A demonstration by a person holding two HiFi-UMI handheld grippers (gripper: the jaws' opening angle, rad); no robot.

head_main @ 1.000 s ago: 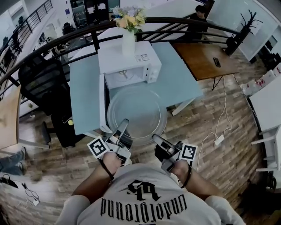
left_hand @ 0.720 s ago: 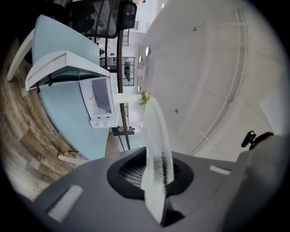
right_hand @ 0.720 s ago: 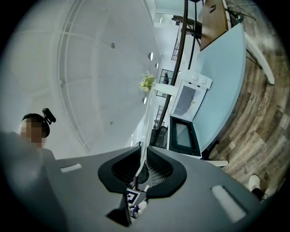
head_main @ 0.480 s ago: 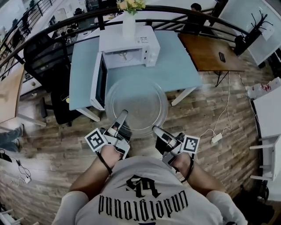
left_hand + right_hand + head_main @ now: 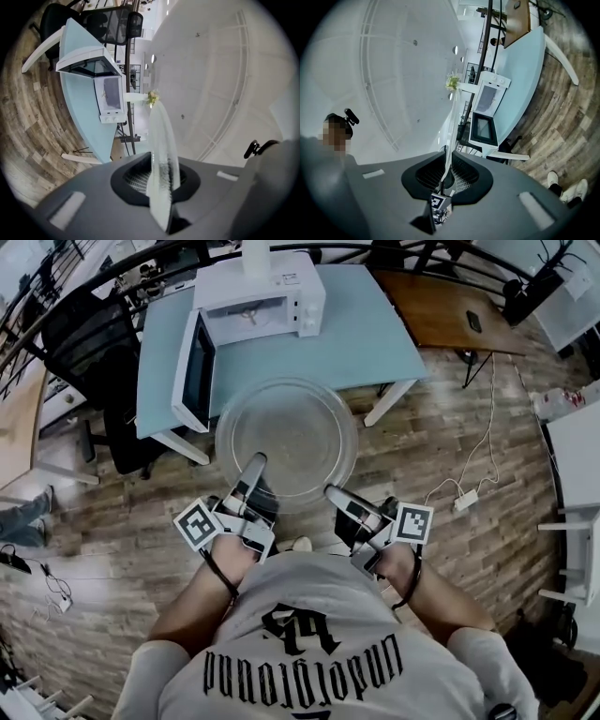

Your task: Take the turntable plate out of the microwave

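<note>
The round glass turntable plate (image 5: 286, 439) hangs level in the air over the wooden floor, in front of the table. My left gripper (image 5: 253, 468) is shut on its near left rim and my right gripper (image 5: 333, 494) is shut on its near right rim. In the left gripper view the plate (image 5: 161, 154) runs edge-on between the pads; the right gripper view shows the plate's thin rim (image 5: 449, 154) pinched the same way. The white microwave (image 5: 255, 298) stands on the pale blue table (image 5: 375, 329), its door (image 5: 192, 371) swung open to the left, cavity without the plate.
A black office chair (image 5: 84, 343) stands left of the table. A brown wooden table (image 5: 464, 320) with a dark phone lies at the upper right. A white power strip and cable (image 5: 464, 498) lie on the floor at the right. A curved black railing runs behind.
Both grippers have carried the plate back from the microwave and off the table's edge, out over the floor. The microwave and table now lie farther up in the head view.
</note>
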